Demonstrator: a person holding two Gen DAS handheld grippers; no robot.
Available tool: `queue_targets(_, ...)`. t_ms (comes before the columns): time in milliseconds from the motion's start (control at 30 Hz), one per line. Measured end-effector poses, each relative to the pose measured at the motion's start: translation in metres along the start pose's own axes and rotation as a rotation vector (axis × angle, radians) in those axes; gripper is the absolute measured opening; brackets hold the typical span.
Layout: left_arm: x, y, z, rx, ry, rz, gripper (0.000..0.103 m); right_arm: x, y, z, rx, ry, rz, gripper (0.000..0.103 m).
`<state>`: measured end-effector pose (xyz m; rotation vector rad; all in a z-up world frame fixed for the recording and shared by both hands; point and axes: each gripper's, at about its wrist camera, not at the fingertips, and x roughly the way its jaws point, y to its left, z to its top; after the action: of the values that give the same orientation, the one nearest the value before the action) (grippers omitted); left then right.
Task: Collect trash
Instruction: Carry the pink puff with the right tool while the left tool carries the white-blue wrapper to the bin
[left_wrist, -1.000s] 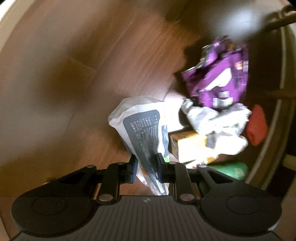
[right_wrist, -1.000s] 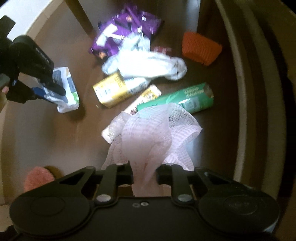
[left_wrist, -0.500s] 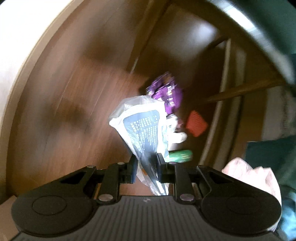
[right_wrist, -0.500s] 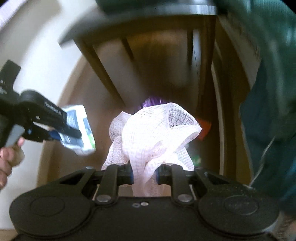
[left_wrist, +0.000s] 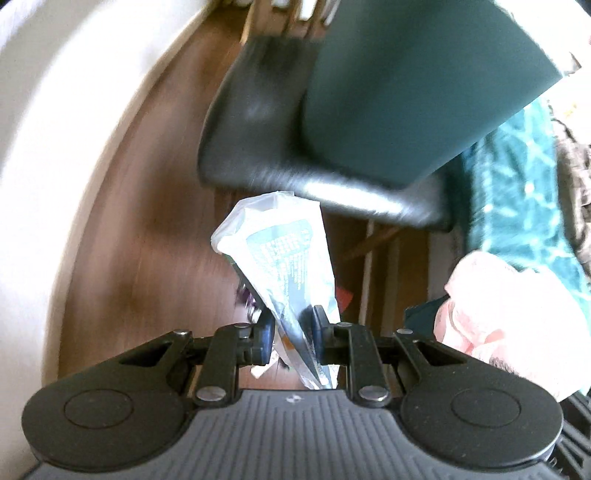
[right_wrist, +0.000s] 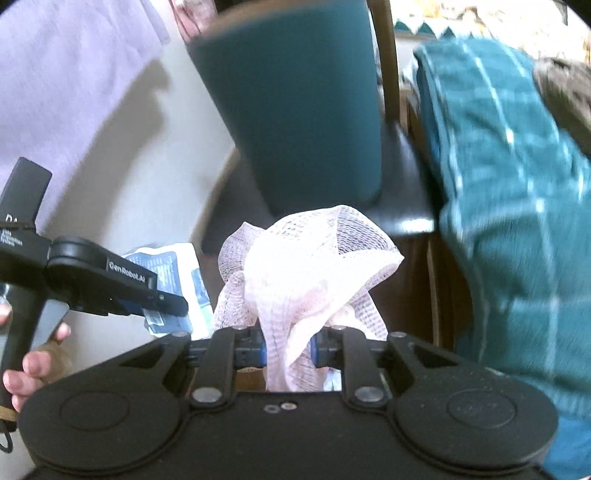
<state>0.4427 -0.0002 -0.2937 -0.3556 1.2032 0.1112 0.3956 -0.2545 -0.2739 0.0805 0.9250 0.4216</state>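
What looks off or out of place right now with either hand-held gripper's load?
Nothing stands out. The left hand-held gripper is shut on a white printed wrapper, the right hand-held gripper on a pink mesh net. Both pieces look firmly pinched. A teal bin stands upright on the dark chair seat ahead.

The only wording that reads clearly is "GenRobot.AI", in pale letters on the black side of the left gripper (right_wrist: 168, 299), near its jaw end in the right wrist view. Farther back on that same gripper, toward its handle, sit a few lines of small pale print, too small to make out. The white plastic wrapper (left_wrist: 284, 258) pinched in that gripper carries a dark panel filled with rows of fine pale print, blurred past reading in both views (right_wrist: 173, 273). A small pale logo mark sits on the grey ribbed body (left_wrist: 291, 398) just behind the wrapper, unreadable.
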Motion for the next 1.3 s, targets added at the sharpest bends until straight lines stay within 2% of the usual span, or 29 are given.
queue_targets(167, -0.056, -0.028, 0.033, 0.061, -0.103, -0.022, 0.020, -0.038, 0.010, 0.052, -0.042, -0.106, 0.010, 0.018)
queue_targets(433, -0.129, -0.064, 0.097, 0.134, -0.266, -0.059, 0.021, -0.072, 0.014, 0.141, -0.089, -0.258, 0.004, 0.018)
queue_targets(600, -0.151, -0.090, 0.136, 0.194, -0.334, -0.072, 0.021, -0.072, 0.014, 0.195, -0.092, -0.325, 0.007, 0.018)
queue_targets(700, -0.150, -0.106, 0.158, 0.231, -0.362, -0.049, 0.021, -0.064, 0.016, 0.223, -0.107, -0.348, -0.014, 0.018)
queue_targets(833, -0.145, -0.118, 0.188, 0.255, -0.360, -0.028, 0.021, -0.040, 0.018, 0.256, -0.122, -0.329, -0.032, 0.018)
queue_targets(967, -0.119, -0.125, 0.211, 0.243, -0.329, -0.035, 0.021, -0.013, 0.020, 0.270, -0.135, -0.255, -0.026, 0.019)
queue_targets(1067, -0.102, -0.127, 0.220, 0.262, -0.290, -0.028, 0.021, 0.008, 0.024, 0.271, -0.181, -0.212, -0.061, 0.019)
queue_targets(1300, -0.059, -0.130, 0.223, 0.309, -0.191, 0.039, 0.021, 0.042, 0.028, 0.262, -0.227, -0.121, -0.084, 0.021)
